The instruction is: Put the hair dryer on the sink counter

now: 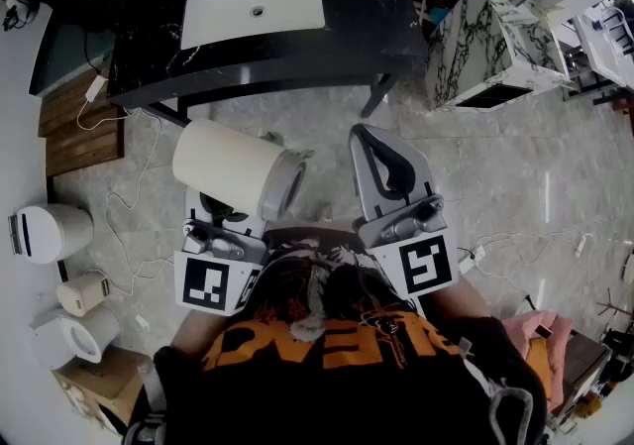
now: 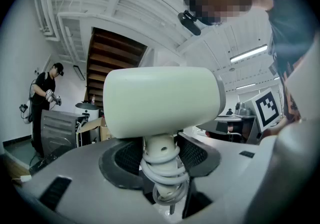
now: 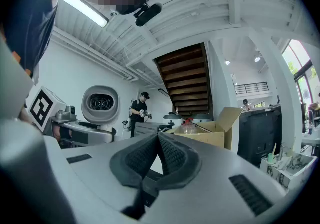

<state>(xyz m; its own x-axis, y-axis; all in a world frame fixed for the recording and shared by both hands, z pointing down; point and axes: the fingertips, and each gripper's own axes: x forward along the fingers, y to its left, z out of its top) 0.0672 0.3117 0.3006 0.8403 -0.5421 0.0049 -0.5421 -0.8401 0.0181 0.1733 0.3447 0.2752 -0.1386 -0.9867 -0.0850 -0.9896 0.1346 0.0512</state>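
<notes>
Hair dryer [image 1: 233, 167] [image 2: 162, 101]: a fat, cream-white barrel with a grey ring round its mouth. It is held up in the air close in front of the person's chest, lying crosswise. The mouth, with a round grille inside, faces the right gripper.
Handle [image 2: 161, 143]: pale and round, pointing down from the barrel, with a white cord [image 2: 162, 168] wound round it in several coils.
Left gripper [image 1: 226, 225] [image 2: 162, 153]: its dark ribbed pads pinch the coiled handle from both sides, with the barrel resting just above them.
Right gripper [image 1: 374, 141] [image 3: 159, 140]: just beside the barrel's mouth, not touching it. Its pads are pressed together at the tips, with nothing between them.
Floor [image 1: 495, 166]: grey stone tiles, below both grippers.
Sink counter [image 1: 297, 52]: a black top with a white rectangular basin [image 1: 253, 2], ahead of the person and well apart from the barrel.
</notes>
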